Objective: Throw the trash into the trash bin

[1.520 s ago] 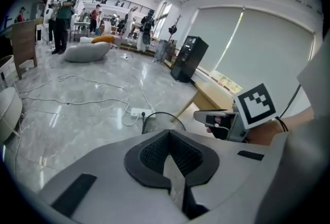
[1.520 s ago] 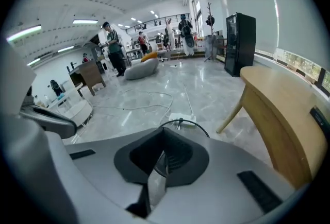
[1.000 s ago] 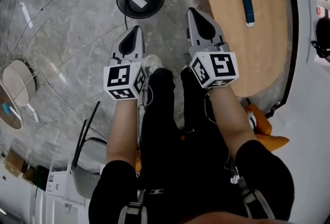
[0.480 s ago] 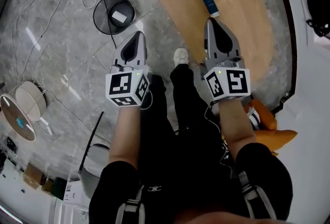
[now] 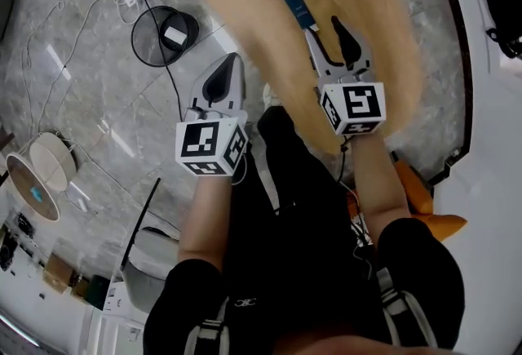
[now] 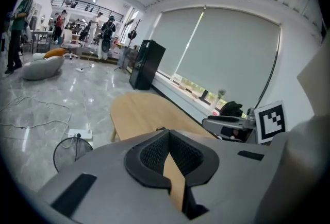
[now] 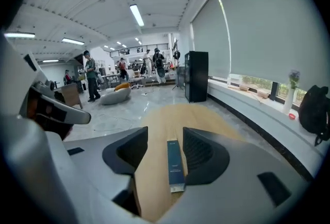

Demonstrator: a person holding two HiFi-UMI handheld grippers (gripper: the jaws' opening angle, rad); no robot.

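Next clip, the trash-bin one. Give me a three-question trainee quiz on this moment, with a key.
1. True or false: the trash bin is empty.
2. Where does the blue box lie? A on the floor; B on the wooden table; C clamped in a gripper.
3. Which gripper is aimed at the blue box?
Key: 1 false, a white item lies in it. 2 B. 3 the right gripper; its jaws are opening, and the box lies on the table ahead, framed between them but not gripped.
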